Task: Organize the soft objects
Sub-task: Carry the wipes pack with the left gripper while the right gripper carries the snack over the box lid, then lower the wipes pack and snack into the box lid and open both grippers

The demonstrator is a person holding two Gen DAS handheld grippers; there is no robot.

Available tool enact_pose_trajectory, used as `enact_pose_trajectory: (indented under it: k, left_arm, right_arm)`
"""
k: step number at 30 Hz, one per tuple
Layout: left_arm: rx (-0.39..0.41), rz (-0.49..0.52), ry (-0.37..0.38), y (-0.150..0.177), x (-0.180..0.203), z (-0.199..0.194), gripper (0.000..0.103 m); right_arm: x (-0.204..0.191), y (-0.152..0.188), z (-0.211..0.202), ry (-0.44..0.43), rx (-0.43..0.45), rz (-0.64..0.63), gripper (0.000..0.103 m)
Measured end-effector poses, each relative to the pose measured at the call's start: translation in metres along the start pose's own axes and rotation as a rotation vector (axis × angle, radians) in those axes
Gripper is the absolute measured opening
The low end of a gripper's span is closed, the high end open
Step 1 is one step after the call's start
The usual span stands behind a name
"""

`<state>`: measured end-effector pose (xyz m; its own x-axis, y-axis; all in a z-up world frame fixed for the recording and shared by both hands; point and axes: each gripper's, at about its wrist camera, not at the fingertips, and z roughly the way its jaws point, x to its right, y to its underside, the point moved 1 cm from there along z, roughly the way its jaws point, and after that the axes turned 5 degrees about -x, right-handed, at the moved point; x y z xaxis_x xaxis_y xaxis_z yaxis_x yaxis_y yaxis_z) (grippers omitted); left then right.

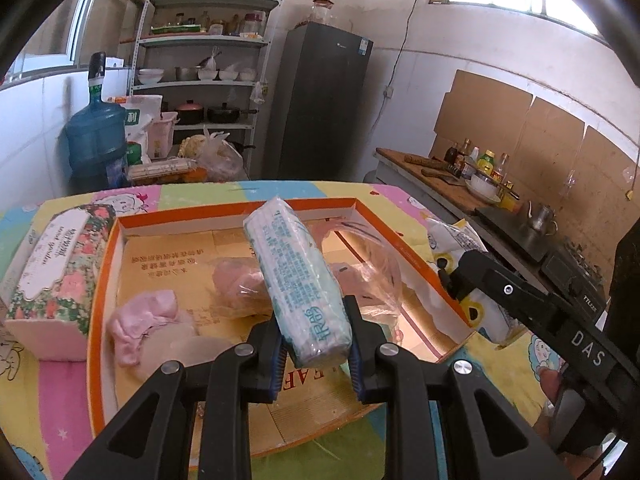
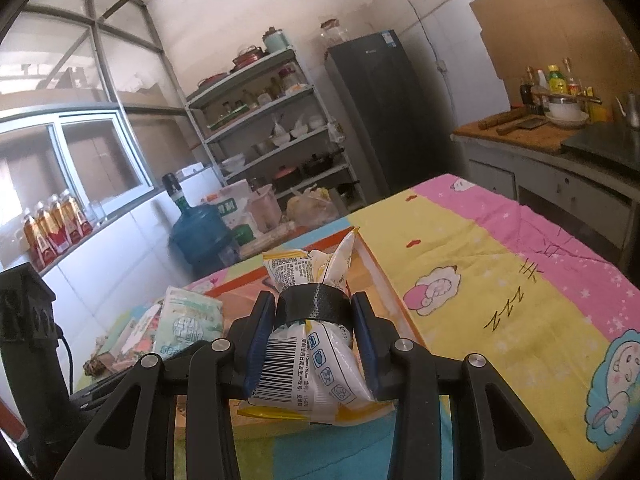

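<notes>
My left gripper is shut on a pale green tissue pack, which sticks out over the orange-rimmed cardboard tray. Inside the tray lie a pink cloth and a clear bag with pink stuff. A floral tissue box stands just left of the tray. My right gripper is shut on a white and yellow soft packet with a black band round it; it hangs above the tray's right rim. The same packet and right gripper show at the right in the left wrist view.
The table wears a pink, yellow and blue cartoon cloth. Behind it stand a blue water jug, a metal shelf rack with pots and bowls, and a dark fridge. A counter with bottles runs along the right wall.
</notes>
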<state>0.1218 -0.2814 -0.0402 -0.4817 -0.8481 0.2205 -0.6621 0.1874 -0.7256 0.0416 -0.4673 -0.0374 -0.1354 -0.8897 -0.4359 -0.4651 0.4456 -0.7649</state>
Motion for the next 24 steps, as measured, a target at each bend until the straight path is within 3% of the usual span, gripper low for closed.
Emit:
enact_pose_trajectory:
  k: [15, 24]
  left_arm:
    - [-0.075, -0.049, -0.006, 0.0, -0.011, 0.032, 0.026]
    - [-0.076, -0.049, -0.015, 0.0, -0.013, 0.036, 0.026]
  right_arm:
    - [0.007, 0.001, 0.031, -0.003, -0.067, 0.014, 0.041]
    - [0.011, 0.001, 0.044, -0.012, -0.106, 0.028, 0.041]
